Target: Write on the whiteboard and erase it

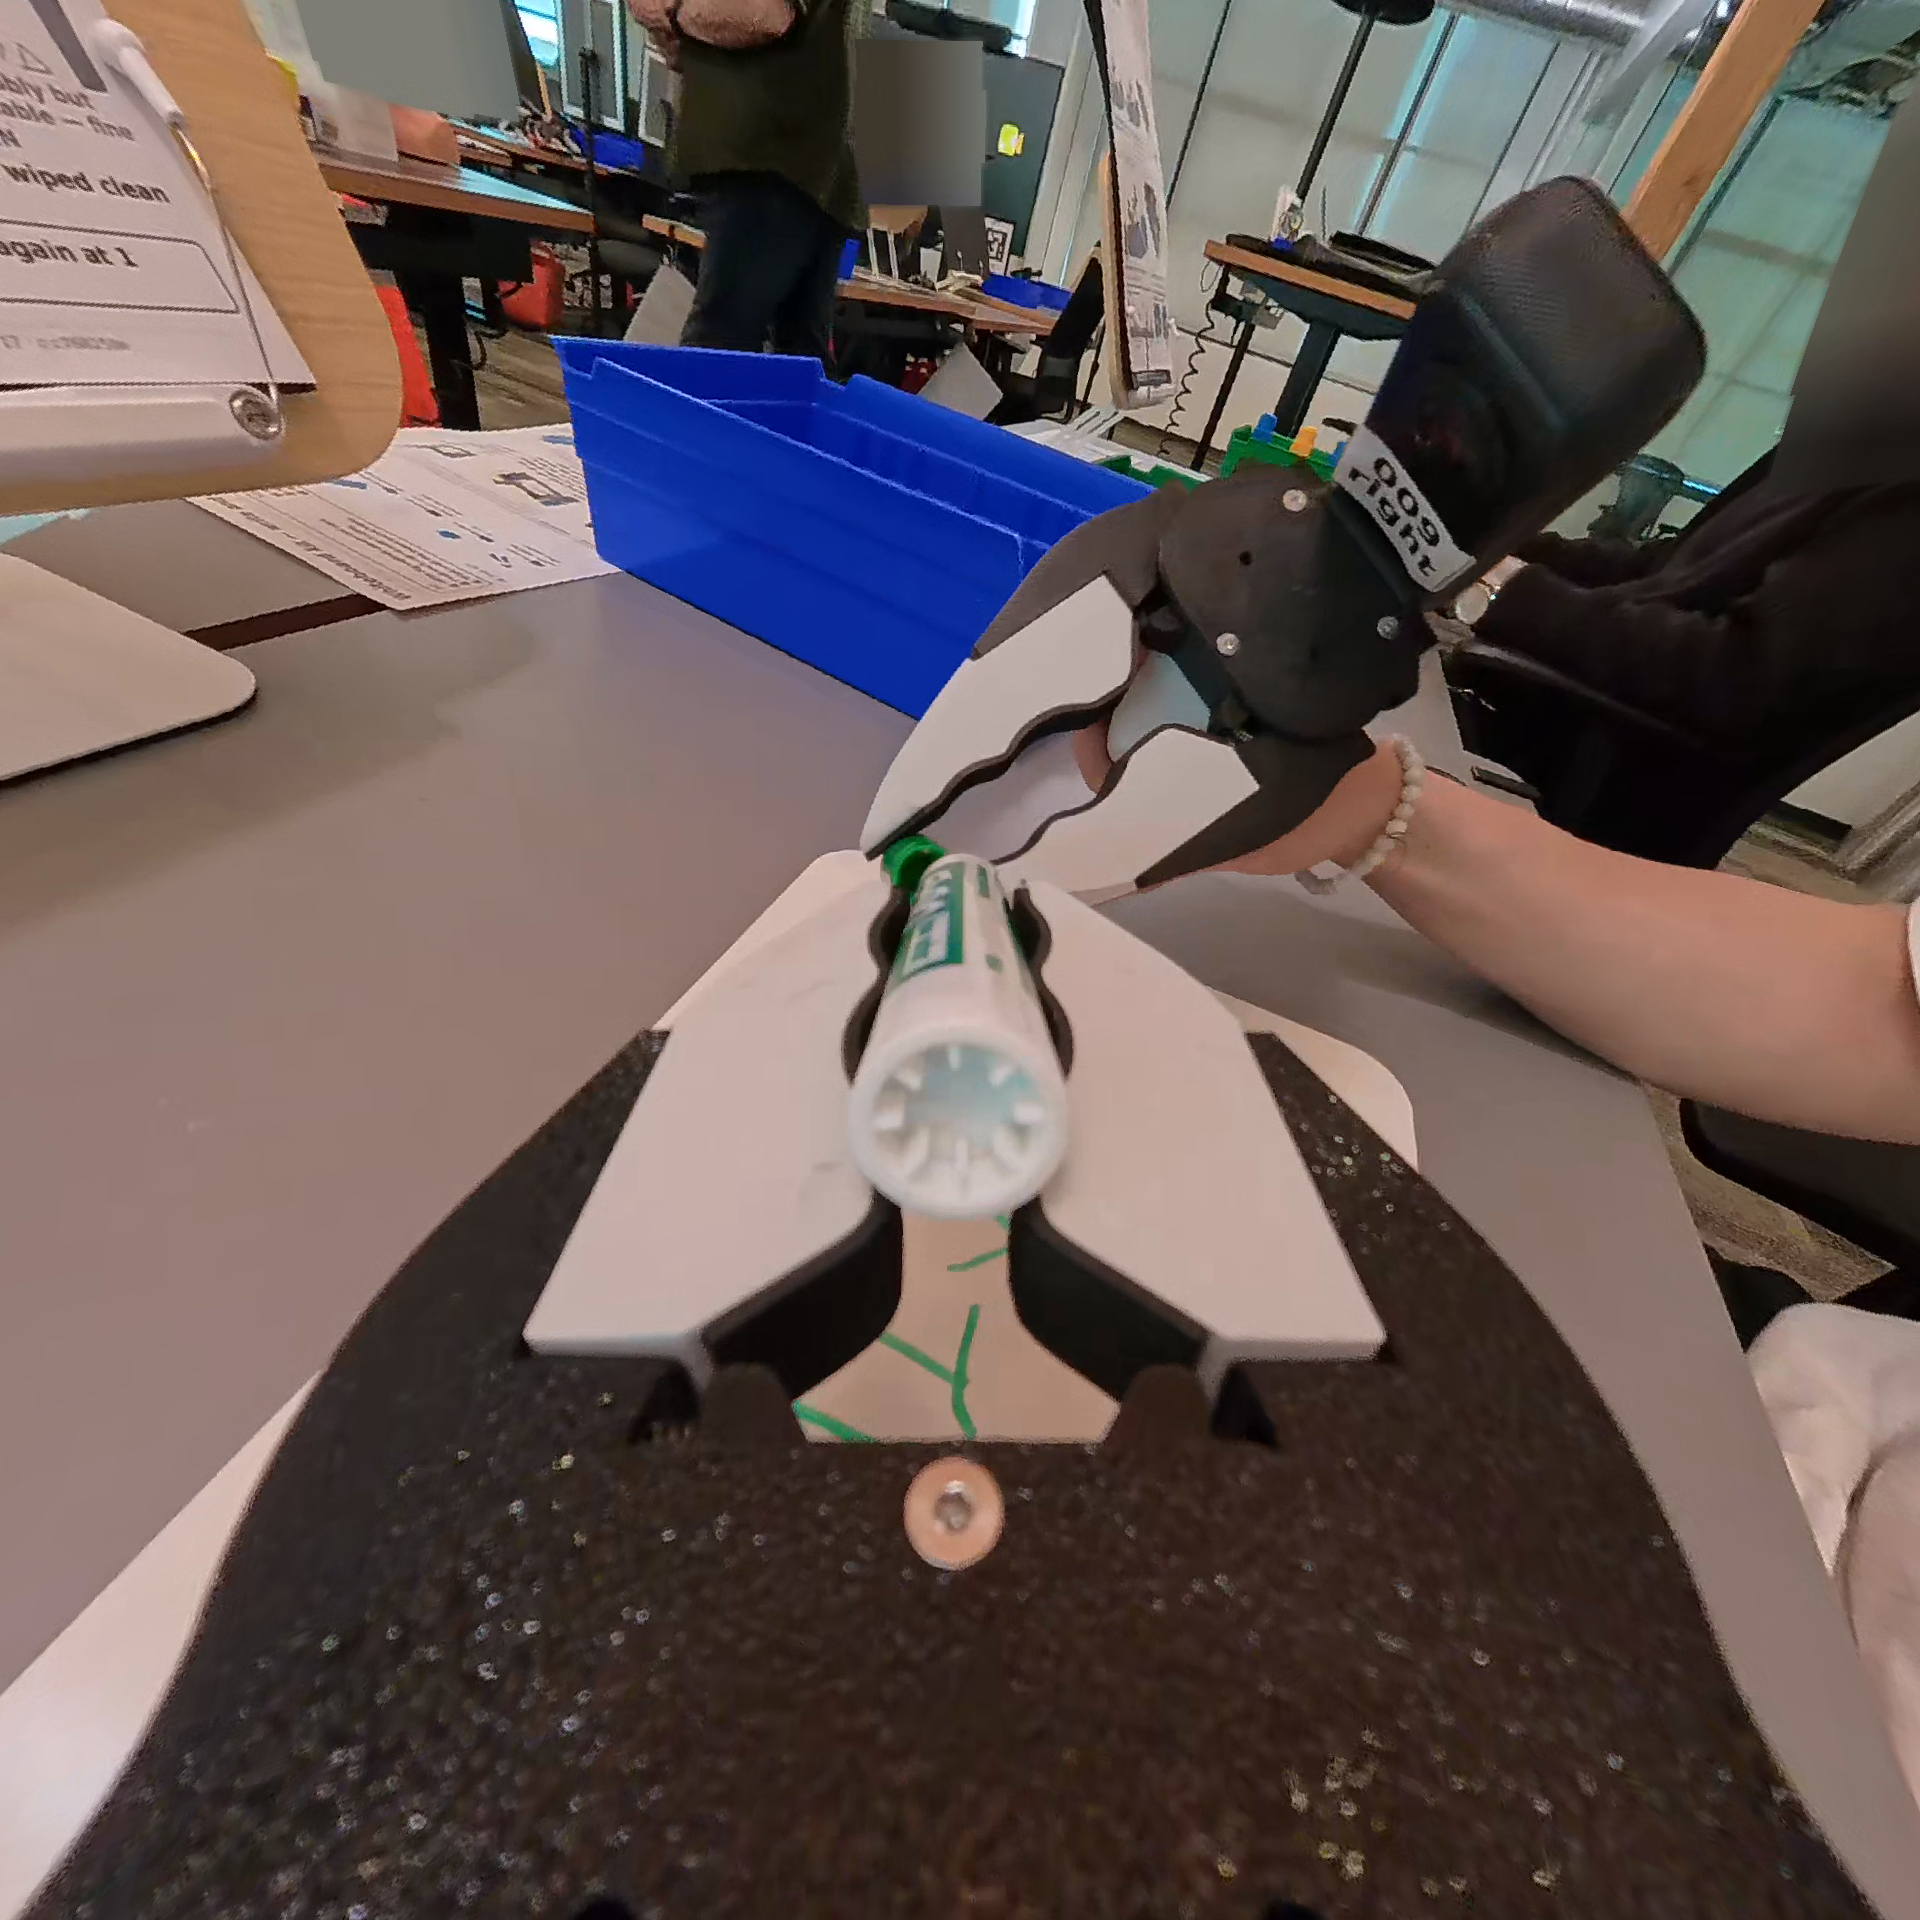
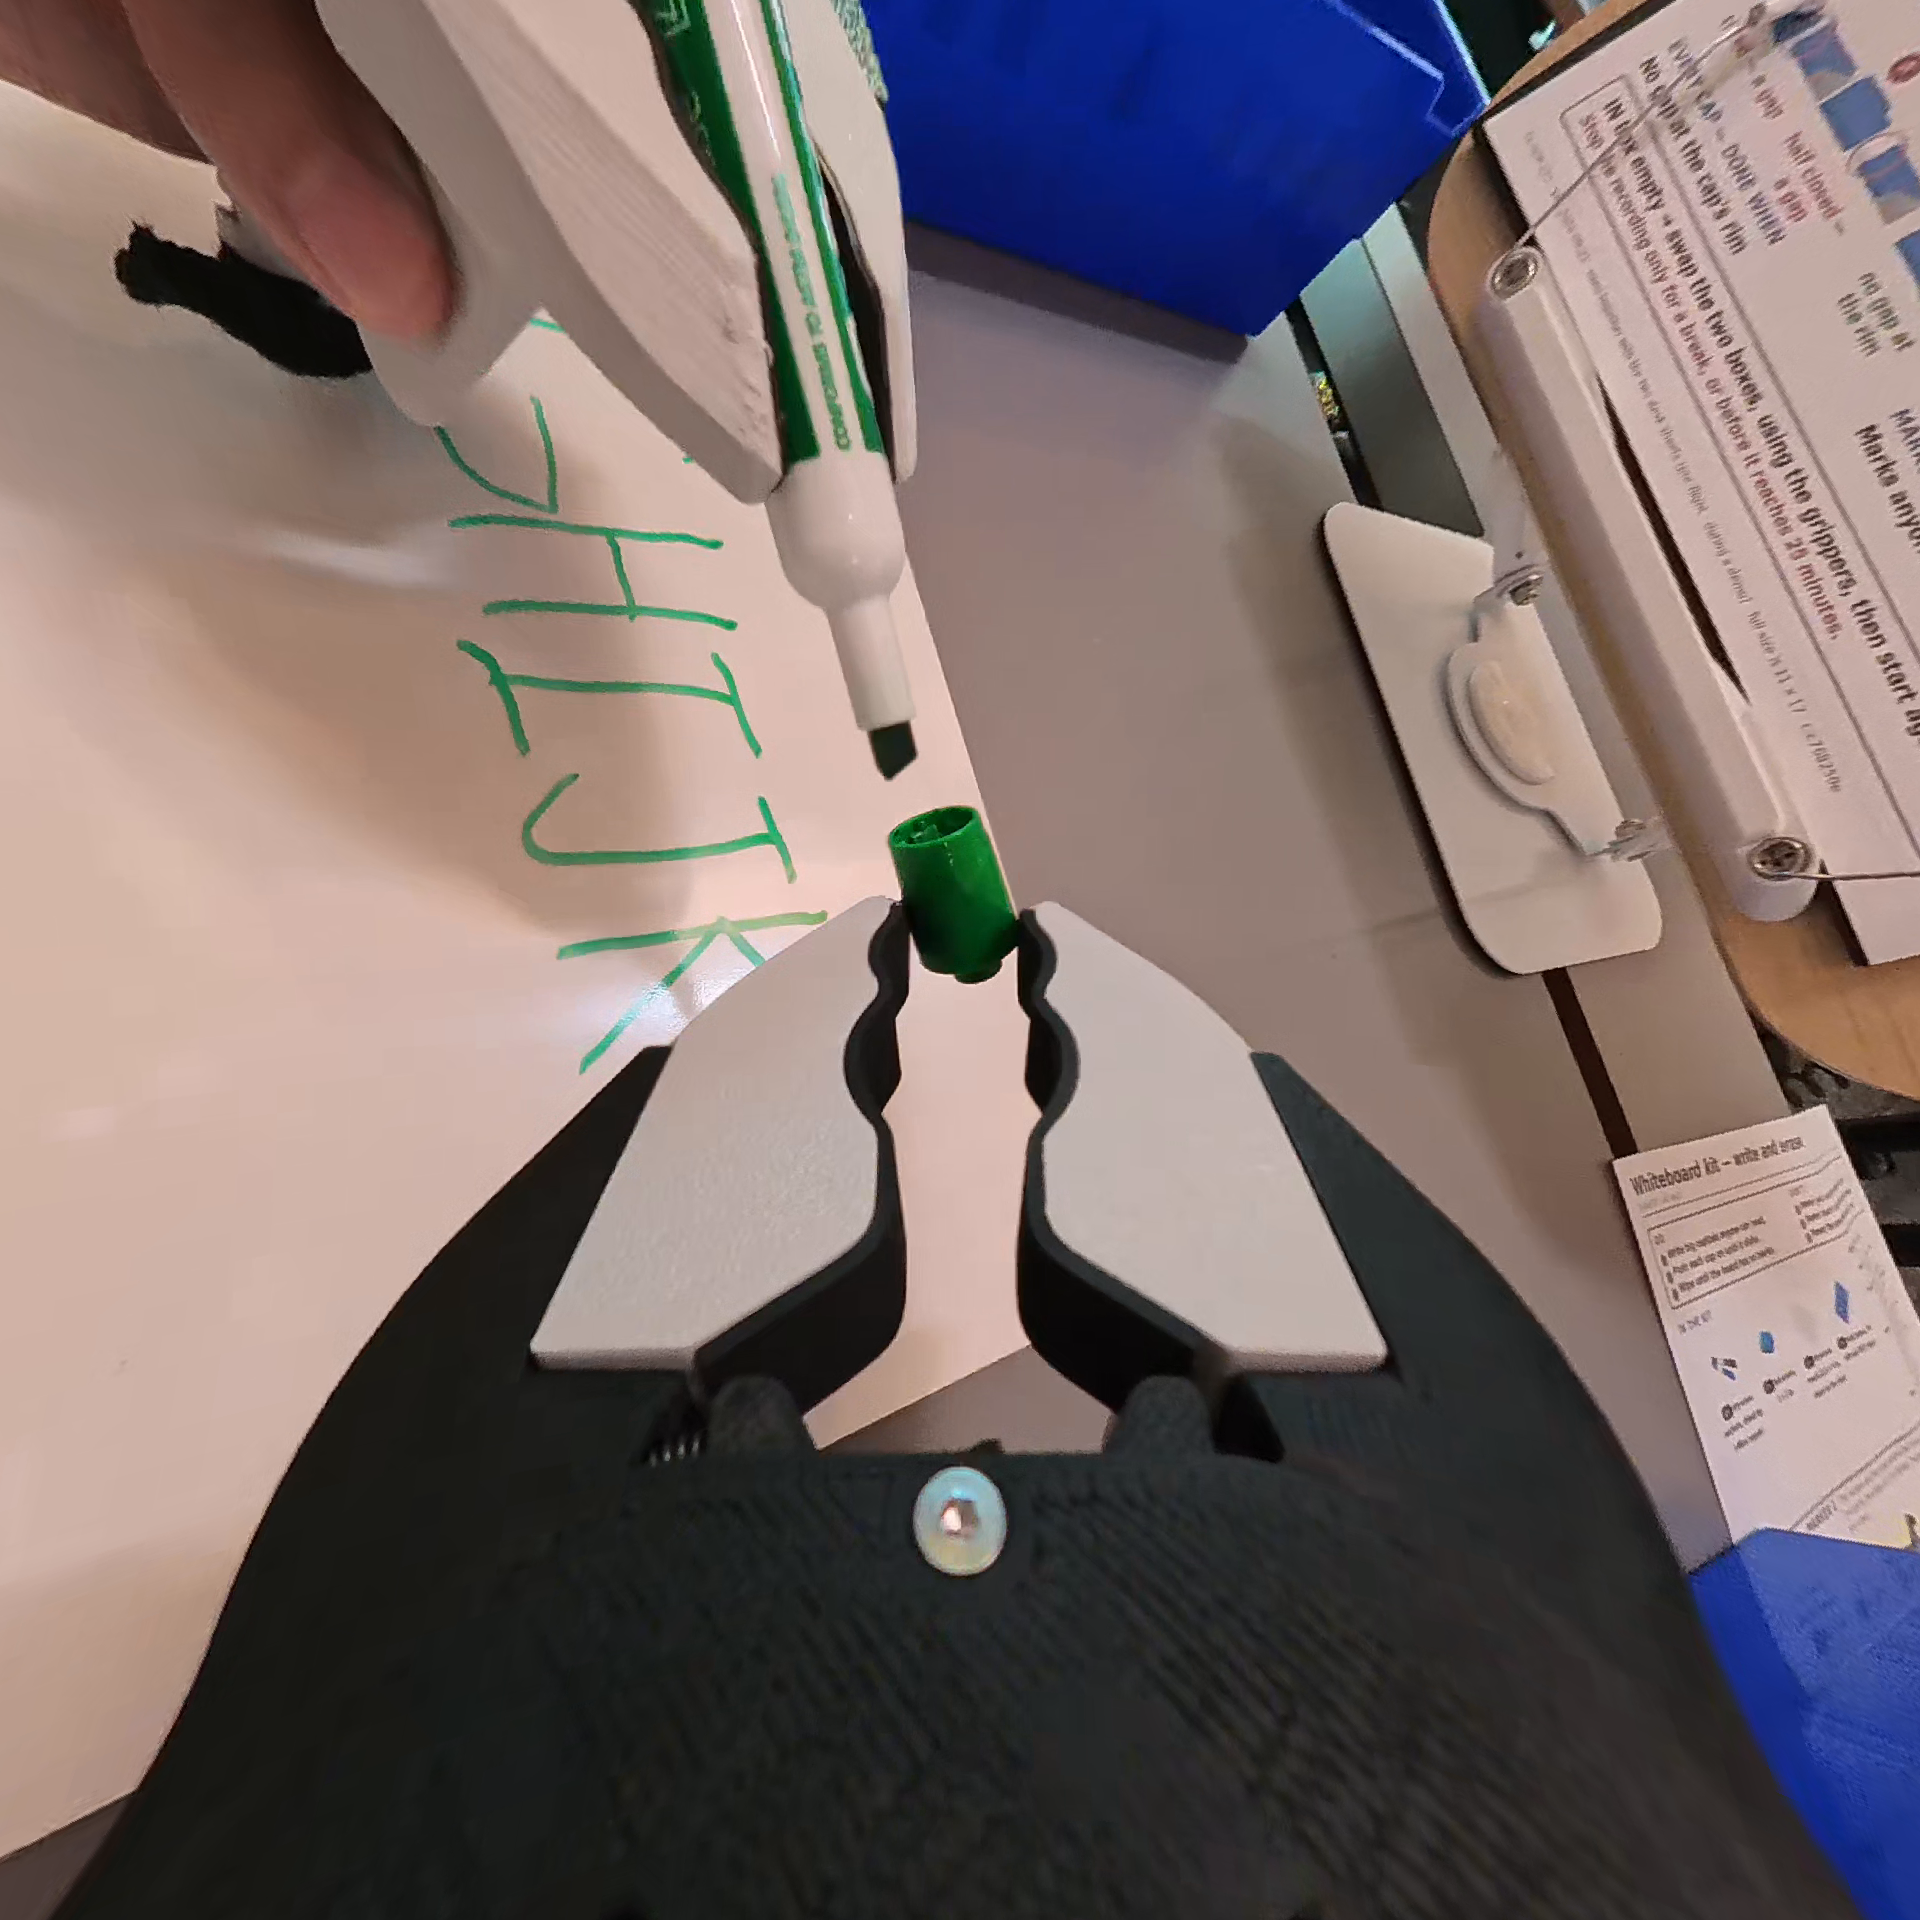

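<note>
Right gripper pinches the green cap at its fingertips, open end up. Just above the cap hangs the marker, bare tip down and not touching, clamped in the left gripper. Both hover over the whiteboard with green lettering, on the grey bench; beyond the cap, a blue bin.
</note>
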Available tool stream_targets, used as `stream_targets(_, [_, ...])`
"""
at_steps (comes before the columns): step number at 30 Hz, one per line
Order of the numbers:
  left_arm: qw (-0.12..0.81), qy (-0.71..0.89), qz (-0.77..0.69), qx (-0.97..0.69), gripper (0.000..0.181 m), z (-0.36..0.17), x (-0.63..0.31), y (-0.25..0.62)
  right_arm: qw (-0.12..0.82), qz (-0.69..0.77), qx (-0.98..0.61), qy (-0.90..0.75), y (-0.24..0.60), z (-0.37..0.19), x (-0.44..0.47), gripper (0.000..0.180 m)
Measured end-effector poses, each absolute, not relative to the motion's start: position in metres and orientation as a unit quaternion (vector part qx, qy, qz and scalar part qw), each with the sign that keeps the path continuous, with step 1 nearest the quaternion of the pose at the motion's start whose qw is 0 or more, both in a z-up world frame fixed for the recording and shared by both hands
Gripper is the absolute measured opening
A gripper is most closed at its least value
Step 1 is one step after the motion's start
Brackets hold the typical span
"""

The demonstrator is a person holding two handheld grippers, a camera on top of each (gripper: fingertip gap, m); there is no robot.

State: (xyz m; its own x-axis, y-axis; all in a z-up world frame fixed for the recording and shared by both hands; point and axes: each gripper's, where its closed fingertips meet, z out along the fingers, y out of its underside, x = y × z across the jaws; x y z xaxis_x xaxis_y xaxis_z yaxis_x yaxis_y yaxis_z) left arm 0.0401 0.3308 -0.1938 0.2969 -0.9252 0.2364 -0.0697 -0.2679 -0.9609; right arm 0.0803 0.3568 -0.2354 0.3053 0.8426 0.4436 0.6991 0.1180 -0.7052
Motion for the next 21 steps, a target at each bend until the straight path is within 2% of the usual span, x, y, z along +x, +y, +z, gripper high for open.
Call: stream_targets(21, [0.455,0.368,-0.443,-0.679,0.018,-0.205,0.045,0.332,0.476,0.082,-0.651,-0.586,0.346,-0.229,0.062,0.019])
